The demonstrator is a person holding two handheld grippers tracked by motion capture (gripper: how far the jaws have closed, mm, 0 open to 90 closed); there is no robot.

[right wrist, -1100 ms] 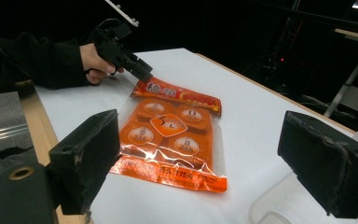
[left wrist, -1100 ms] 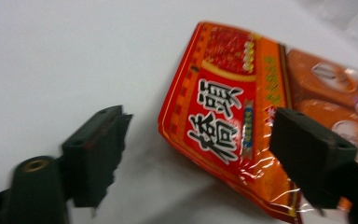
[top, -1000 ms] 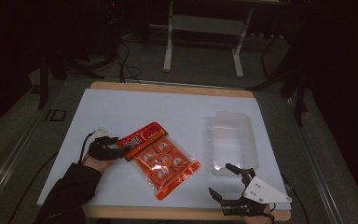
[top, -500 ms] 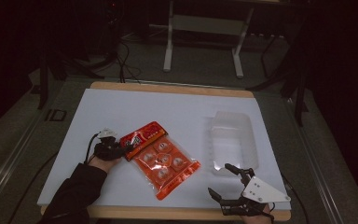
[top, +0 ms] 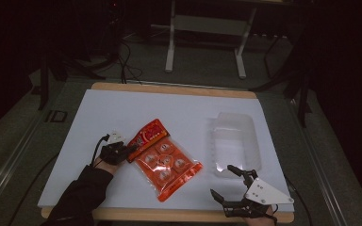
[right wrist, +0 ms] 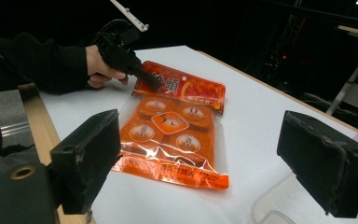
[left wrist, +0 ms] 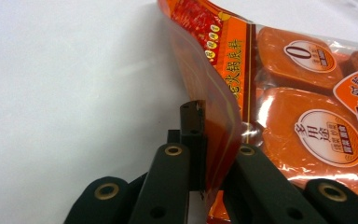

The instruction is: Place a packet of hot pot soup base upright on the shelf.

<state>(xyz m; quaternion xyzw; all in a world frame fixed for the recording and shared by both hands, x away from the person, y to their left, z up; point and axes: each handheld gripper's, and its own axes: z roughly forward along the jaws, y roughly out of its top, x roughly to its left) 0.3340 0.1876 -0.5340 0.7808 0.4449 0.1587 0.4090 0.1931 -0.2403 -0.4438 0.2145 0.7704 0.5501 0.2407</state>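
Right gripper (top: 230, 182) sits at the near table edge, jaws spread wide, nothing between them; the right gripper view confirms the gap, with both black pads framing the scene. Just beyond it lies a clear plastic tray (top: 233, 143), seen whole from the high view, just a corner in the right gripper view.

Orange snack bag (top: 162, 157) lies flat mid-table on the white sheet (top: 122, 106), left of the tray. High view shows 4 round cakes inside; left gripper view gives the label print up close.

Left gripper (top: 128, 151) has just been closing and now pinches the bag's near-left edge; the left gripper view shows the film (left wrist: 214, 140) lifted and clamped between the jaws.

Right gripper view shows the left hand (right wrist: 100, 70) on that gripper.
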